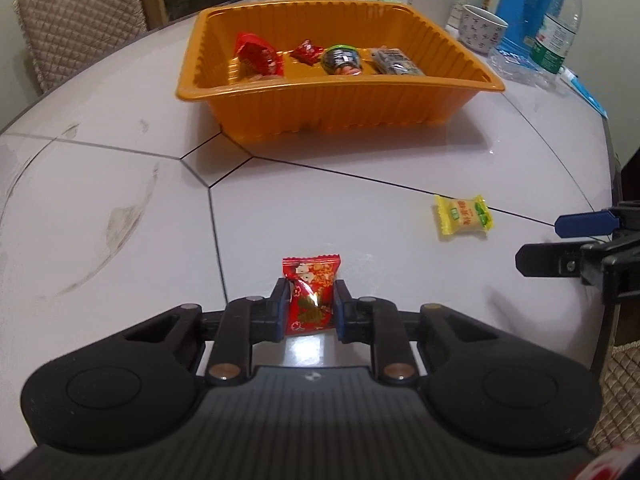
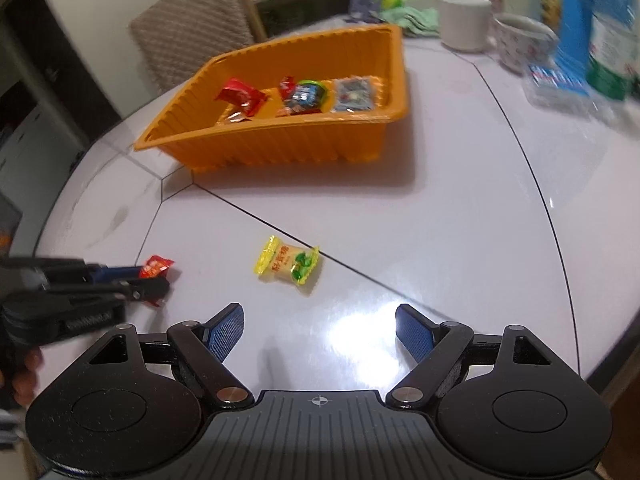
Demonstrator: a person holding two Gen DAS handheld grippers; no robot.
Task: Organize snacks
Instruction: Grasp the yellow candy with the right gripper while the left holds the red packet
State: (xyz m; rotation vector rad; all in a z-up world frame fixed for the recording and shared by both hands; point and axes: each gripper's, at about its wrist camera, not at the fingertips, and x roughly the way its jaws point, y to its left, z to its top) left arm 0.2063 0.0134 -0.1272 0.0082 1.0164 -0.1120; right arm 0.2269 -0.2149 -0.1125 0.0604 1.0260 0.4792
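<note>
Spreading across both views, the pale glossy table (image 1: 360, 208) is cut by thin dark seams into angular panels, with dull smears showing at nine o'clock only in the left wrist view. The orange tray (image 1: 336, 108), thin ribbed plastic with a flared rim, sits at twelve o'clock in the left wrist view and at eleven in the right. It holds a red packet (image 1: 256, 56), a small red sweet (image 1: 306, 51), a dark round snack (image 1: 341, 61) and a grey flat packet (image 1: 396, 62) in a row along its floor.

The right wrist view alone shows the right gripper (image 2: 319, 332) head-on, its blue ribbed pads standing wide apart above bare table with nothing between them. The left wrist view catches only its tips at three o'clock.

The yellow candy (image 2: 287, 265), a crinkled pillow wrapper with frilled ends, lies flat on the table at twelve o'clock from the right gripper, its long axis running from ten to four.

The left gripper (image 1: 310, 312) is clamped on the red candy (image 1: 310, 294), a shiny foil wrapper printed in gold. The pads press on its two sides, and its long axis points to twelve, away from the camera. In the right wrist view it peeks out at nine o'clock.
</note>
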